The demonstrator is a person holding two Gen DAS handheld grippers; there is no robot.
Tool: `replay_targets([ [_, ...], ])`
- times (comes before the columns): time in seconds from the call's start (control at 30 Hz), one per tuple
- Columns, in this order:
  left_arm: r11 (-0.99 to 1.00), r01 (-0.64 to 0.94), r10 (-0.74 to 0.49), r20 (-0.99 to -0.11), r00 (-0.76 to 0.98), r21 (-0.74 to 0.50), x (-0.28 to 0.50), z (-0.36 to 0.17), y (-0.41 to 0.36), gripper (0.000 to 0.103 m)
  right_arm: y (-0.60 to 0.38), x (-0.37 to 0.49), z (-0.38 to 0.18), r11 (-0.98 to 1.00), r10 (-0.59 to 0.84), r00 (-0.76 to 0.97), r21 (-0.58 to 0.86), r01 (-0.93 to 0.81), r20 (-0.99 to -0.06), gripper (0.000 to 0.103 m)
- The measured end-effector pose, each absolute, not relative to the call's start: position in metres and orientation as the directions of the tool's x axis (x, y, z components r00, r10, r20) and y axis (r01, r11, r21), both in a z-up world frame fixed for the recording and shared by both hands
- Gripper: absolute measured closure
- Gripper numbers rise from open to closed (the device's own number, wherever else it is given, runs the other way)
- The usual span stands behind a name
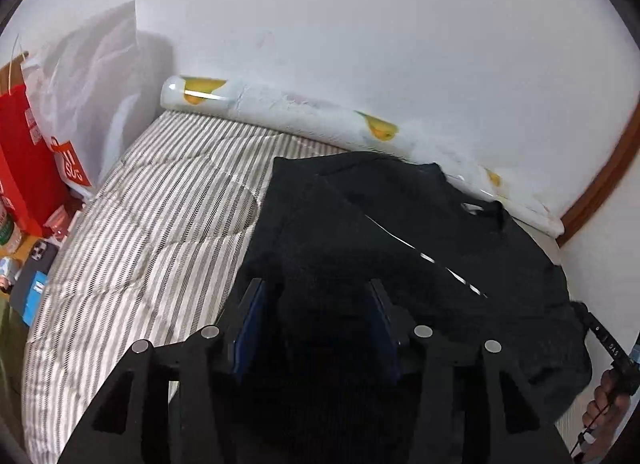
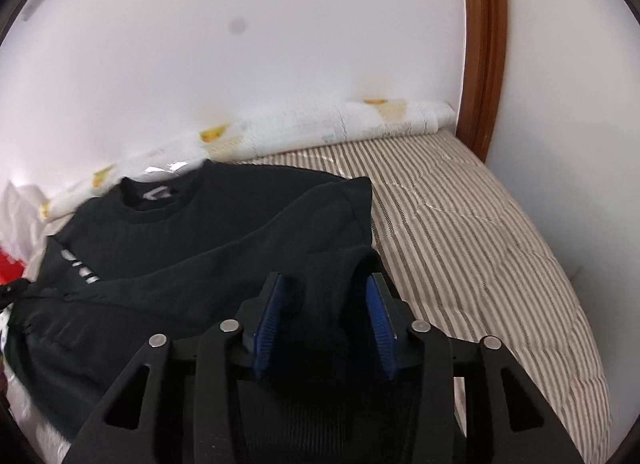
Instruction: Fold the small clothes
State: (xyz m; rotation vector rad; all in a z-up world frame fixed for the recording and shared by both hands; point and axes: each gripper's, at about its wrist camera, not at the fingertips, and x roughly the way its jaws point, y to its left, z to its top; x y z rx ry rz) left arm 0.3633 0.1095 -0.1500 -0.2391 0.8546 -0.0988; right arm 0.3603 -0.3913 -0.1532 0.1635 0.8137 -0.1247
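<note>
Both tongs stand parted over a black sweatshirt (image 1: 400, 232): the left gripper (image 1: 316, 292) and right gripper (image 2: 328, 284) each have dark cloth between their blue pads, not pinched. The garment lies on a striped quilt (image 1: 140, 232). A rolled printed mat (image 1: 280, 107) lines the wall; red bags (image 1: 24, 167) crowd the left.

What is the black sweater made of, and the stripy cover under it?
The black sweater looks like soft matte knit or fleece, maybe cotton: dull surface, ribbed collar, limp folds. The striped bed cover looks like woven quilted cloth: stitched lines make it puff into panels. The exact fibre cannot be told.
</note>
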Motion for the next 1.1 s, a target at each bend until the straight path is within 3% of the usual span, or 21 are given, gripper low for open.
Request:
replay_targets([
  [0.17, 0.969, 0.046, -0.213, -0.721, 0.659, -0.244, 0.325, -0.138, 0.096, 0.055, -0.381, 0.317, -0.133, 0.989, -0.037, 0.708, 0.074, 0.126, -0.706, 0.060],
  [0.3, 0.969, 0.107, -0.237, -0.713, 0.660, -0.223, 0.297, -0.134, 0.080, 0.055, -0.363, 0.294, -0.132, 0.993, 0.030, 0.704, 0.099, 0.058, -0.710, 0.074],
  [0.43, 0.971, 0.141, -0.237, -0.720, 0.652, -0.192, 0.284, -0.137, 0.063, 0.055, -0.344, 0.286, -0.142, 0.995, 0.068, 0.677, 0.102, 0.010, -0.732, 0.079],
  [0.73, 0.976, 0.114, -0.218, -0.774, 0.595, -0.187, 0.296, -0.172, 0.058, 0.055, -0.335, 0.302, -0.179, 0.993, 0.074, 0.598, 0.114, 0.029, -0.798, 0.081],
  [1.1, 0.989, 0.094, -0.148, -0.783, 0.604, -0.114, 0.330, -0.180, 0.054, 0.053, -0.333, 0.327, -0.186, 0.994, 0.050, 0.596, 0.098, 0.048, -0.801, 0.081],
])
